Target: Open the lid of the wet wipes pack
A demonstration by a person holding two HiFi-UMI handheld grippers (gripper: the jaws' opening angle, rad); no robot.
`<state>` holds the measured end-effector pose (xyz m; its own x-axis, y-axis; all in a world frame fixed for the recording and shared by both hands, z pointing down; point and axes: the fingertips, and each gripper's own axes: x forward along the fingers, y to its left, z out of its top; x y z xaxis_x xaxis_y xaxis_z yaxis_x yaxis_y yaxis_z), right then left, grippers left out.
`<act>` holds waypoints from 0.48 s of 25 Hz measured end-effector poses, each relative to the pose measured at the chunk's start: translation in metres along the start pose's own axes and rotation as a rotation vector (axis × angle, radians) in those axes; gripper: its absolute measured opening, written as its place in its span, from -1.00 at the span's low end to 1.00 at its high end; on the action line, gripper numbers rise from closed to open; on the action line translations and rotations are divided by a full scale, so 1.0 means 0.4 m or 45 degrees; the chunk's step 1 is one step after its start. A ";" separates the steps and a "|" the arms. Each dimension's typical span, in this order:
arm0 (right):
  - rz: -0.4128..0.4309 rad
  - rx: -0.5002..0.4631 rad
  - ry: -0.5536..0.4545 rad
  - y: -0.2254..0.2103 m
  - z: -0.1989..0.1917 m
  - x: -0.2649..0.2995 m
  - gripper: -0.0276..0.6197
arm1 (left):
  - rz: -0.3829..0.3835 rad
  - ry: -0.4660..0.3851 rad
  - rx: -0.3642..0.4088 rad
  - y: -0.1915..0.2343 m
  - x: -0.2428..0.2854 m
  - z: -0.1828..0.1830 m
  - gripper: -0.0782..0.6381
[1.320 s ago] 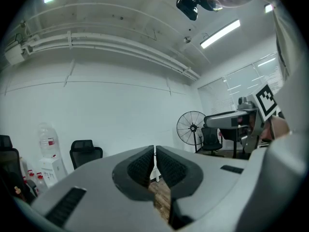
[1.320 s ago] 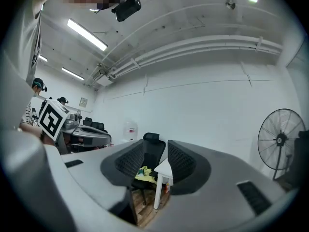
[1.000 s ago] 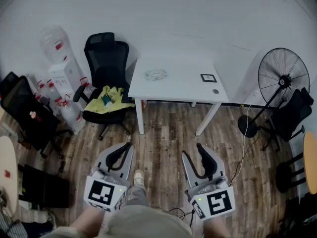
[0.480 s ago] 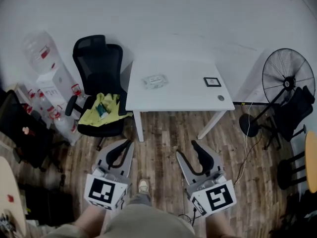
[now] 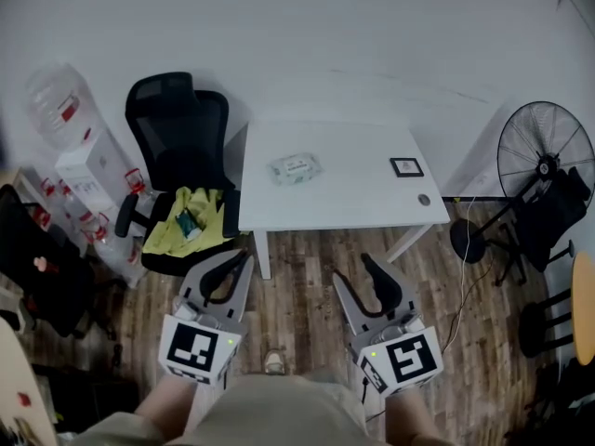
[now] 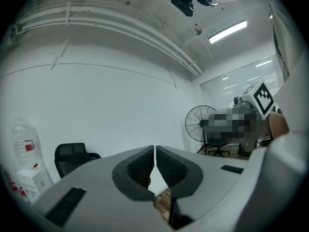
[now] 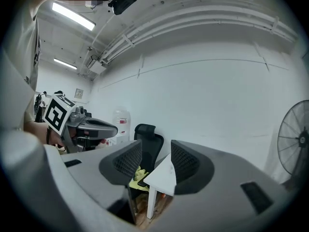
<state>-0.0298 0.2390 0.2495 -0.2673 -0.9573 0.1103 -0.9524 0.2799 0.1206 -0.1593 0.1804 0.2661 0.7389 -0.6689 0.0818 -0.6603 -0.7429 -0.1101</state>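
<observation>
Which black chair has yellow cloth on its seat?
The office chair beside the table's left edge, with the yellow cloth heaped on it; the far chair under the fan shows none.

wall: white [image 5: 325, 26] | floor: wood planks [image 5: 302, 258] | white table [image 5: 353, 203] | black chair [image 5: 177, 124] | fan [image 5: 547, 161]

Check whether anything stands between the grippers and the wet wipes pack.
Nothing visible does. The wet wipes pack lies alone on the white table's left half. Only bare floor and the table's near edge separate it from the left gripper and right gripper. The black chair stands left of the table.
</observation>
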 end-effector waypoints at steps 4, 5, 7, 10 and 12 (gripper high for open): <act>0.006 0.012 0.021 -0.024 -0.014 0.061 -0.32 | -0.012 0.013 -0.007 0.043 0.055 -0.016 -0.69; 0.001 0.010 0.030 -0.035 -0.020 0.074 -0.32 | -0.013 0.013 -0.009 0.050 0.071 -0.020 -0.69; -0.009 0.013 0.042 -0.064 -0.033 0.103 -0.32 | -0.007 0.005 -0.016 0.064 0.108 -0.025 -0.69; -0.019 0.024 0.051 -0.119 -0.051 0.151 -0.32 | -0.009 0.014 -0.023 0.081 0.176 -0.039 -0.69; -0.012 0.032 0.060 -0.155 -0.065 0.188 -0.32 | -0.010 0.031 -0.021 0.093 0.223 -0.050 -0.69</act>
<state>0.0131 0.1517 0.2758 -0.2516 -0.9552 0.1558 -0.9584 0.2683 0.0971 -0.1206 0.0926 0.2891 0.7406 -0.6634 0.1067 -0.6569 -0.7483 -0.0928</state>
